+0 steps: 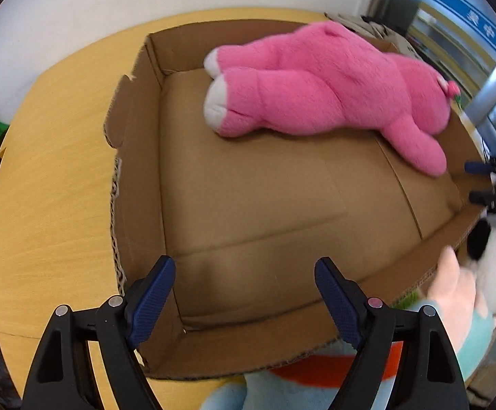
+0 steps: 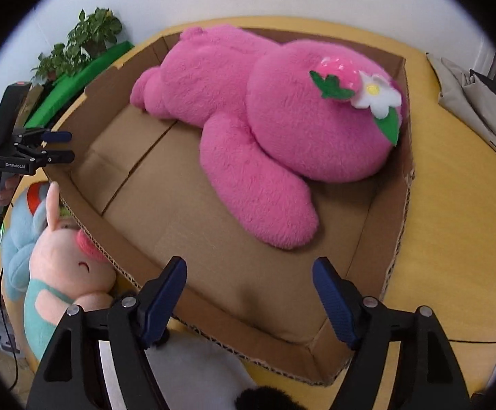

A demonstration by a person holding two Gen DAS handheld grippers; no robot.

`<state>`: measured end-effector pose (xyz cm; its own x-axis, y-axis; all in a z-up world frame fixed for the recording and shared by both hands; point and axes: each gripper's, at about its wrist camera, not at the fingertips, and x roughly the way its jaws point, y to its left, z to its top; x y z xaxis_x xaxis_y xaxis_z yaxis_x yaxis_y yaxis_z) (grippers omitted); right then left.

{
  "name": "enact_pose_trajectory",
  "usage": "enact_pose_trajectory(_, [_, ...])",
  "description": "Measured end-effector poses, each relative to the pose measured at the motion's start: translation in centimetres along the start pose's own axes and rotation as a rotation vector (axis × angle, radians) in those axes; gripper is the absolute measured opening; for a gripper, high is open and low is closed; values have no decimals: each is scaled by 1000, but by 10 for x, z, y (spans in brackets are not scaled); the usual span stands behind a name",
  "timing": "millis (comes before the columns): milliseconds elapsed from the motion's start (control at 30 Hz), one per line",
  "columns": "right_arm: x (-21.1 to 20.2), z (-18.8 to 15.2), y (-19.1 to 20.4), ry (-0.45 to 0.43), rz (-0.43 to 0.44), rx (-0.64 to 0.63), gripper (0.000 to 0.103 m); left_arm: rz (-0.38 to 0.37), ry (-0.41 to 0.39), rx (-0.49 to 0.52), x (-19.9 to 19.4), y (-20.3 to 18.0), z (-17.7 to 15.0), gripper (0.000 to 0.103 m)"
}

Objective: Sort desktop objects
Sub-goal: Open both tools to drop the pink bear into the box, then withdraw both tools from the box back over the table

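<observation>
A big pink plush bear (image 1: 319, 92) lies face down in a shallow cardboard box (image 1: 234, 205) on a wooden table (image 1: 50, 184); it also shows in the right wrist view (image 2: 265, 130), in the box (image 2: 213, 256). My left gripper (image 1: 244, 294) is open and empty over the box's near edge; it also shows from the side in the right wrist view (image 2: 58, 147). My right gripper (image 2: 249, 294) is open and empty over the box's near corner; it also shows in the left wrist view (image 1: 480, 184). A pink pig plush (image 2: 73, 266), a blue plush (image 1: 282, 386) and a white-and-black plush (image 2: 193, 372) lie outside the box.
A potted plant (image 2: 80, 44) and a green item (image 2: 77, 78) stand past the table's far left. Folded bags and cardboard (image 2: 476, 102) lie at the right of the table. A cable (image 2: 480, 341) runs across the table at the right.
</observation>
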<state>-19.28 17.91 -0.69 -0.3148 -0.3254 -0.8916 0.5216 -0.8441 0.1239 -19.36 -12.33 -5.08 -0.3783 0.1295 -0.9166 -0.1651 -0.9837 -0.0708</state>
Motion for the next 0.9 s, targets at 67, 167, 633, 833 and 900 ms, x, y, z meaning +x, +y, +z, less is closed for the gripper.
enact_pose_trajectory(67, [-1,0,0,-3,-9,-4,76,-17,18,-13,-3,1,-5,86])
enact_pose_trajectory(167, [0,1,-3,-7,-26,-17,76,-43,24,-25,-8,-2,-13,85])
enact_pose_trajectory(633, [-69,-30,-8,-261,11,52,86,44,-184,-124,-83,-25,-58,90])
enact_pose_trajectory(833, [-133,-61,12,-492,-53,165,103,99,-331,-203,-152,-34,-111,103])
enact_pose_trajectory(900, [-143,-72,23,-530,-93,184,103,118,-362,-223,-165,-40,-124,103])
